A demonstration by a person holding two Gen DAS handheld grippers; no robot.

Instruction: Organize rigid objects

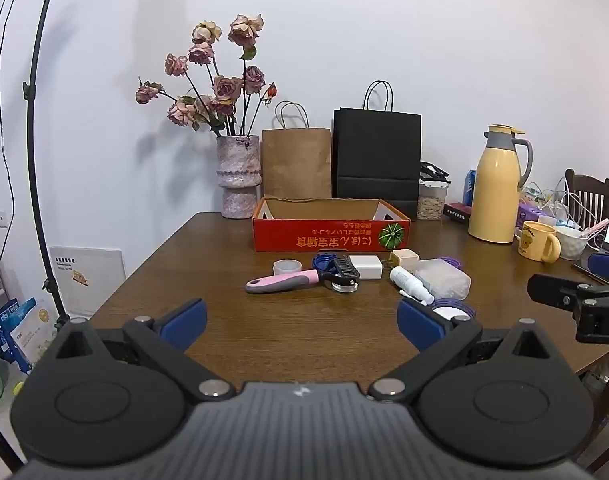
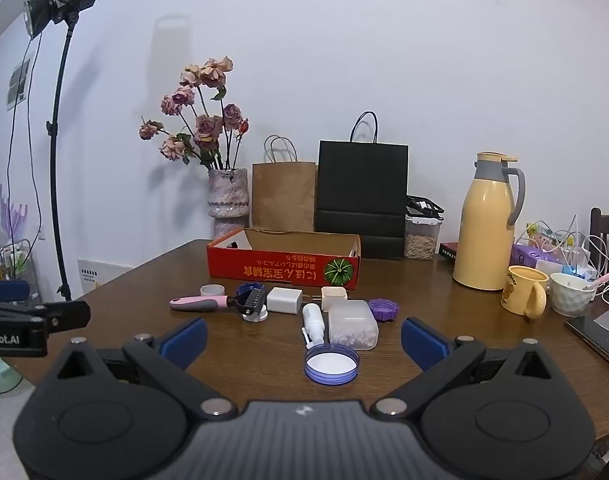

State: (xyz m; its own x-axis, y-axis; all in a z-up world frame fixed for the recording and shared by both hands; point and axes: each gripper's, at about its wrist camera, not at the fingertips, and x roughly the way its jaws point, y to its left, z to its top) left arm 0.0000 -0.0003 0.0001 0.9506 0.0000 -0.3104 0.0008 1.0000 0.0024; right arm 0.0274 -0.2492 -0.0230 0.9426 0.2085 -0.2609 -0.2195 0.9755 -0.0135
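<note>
On the brown wooden table (image 2: 444, 280), at twelve o'clock from both tools, stands the red open-topped cardboard box (image 2: 282, 266); nothing shows inside it. Loose items lie just before it: pink-handled grooming comb (image 2: 208, 303), white square charger (image 2: 283, 300), white spray bottle (image 2: 313, 322), translucent plastic case (image 2: 353, 324), purple-rimmed round lid (image 2: 331, 363). Left gripper (image 1: 302, 322) and right gripper (image 2: 303, 342) both stand spread wide, holding nothing. Judged progress: no sorting is done; every item remains to be boxed.
</note>
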